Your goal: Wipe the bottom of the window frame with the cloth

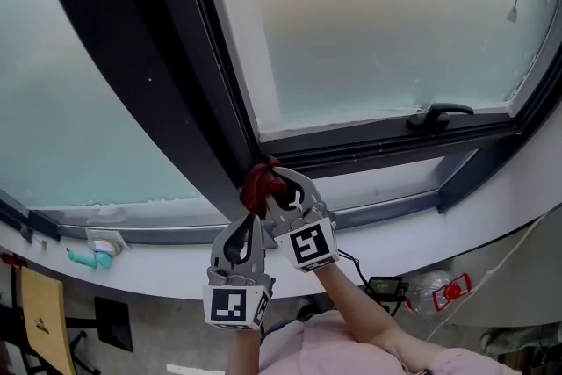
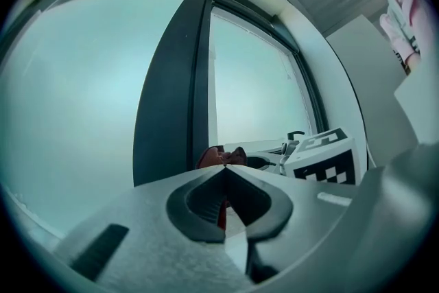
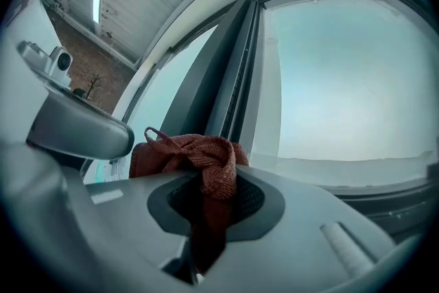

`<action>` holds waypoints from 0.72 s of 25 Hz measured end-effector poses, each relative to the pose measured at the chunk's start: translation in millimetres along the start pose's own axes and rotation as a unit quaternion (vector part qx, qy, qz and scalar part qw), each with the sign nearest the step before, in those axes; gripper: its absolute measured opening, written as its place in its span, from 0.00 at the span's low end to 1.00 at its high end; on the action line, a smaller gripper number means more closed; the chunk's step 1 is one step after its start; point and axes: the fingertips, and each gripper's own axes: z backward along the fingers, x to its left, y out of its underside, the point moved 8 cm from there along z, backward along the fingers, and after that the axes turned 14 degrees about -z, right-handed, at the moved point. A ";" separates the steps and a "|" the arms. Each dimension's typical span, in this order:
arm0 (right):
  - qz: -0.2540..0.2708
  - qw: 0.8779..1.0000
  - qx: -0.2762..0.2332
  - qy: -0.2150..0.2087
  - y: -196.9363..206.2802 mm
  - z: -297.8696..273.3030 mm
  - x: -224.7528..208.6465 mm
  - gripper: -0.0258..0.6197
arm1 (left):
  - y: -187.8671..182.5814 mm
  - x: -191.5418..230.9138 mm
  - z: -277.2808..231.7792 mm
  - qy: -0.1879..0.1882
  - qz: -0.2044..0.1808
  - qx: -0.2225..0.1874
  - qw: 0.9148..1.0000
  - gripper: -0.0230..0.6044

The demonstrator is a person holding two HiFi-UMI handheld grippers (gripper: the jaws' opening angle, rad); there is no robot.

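My right gripper [image 1: 281, 186] fingers pinch the red cloth [image 1: 257, 187] at the left end of the window frame's [image 1: 369, 147] bottom rail; the rail's length runs off to the right. My left gripper [image 1: 252, 221] fingers are pressed together, just below.

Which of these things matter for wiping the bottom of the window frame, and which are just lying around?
For the job:
cloth, clamped by the right gripper and the left gripper
window frame

Lying about:
teal object
plastic bottle
black device
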 end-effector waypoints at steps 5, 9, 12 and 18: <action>-0.015 1.000 -0.002 -0.002 2.4 -0.3 -0.5 0.14 | 1.2 -1.3 -7.4 0.010 0.001 -0.002 1.000 0.03; -0.002 1.000 0.003 -0.004 0.5 1.6 -3.3 0.14 | -0.3 -6.1 -12.1 0.018 0.003 -0.004 1.000 0.03; -0.009 1.000 0.002 0.002 1.7 4.6 -7.1 0.14 | -1.4 -9.4 -15.7 0.021 0.003 -0.005 1.000 0.03; -0.003 1.000 0.003 0.006 0.9 13.4 -22.3 0.14 | -6.0 -21.0 -26.0 0.031 0.003 -0.009 0.999 0.03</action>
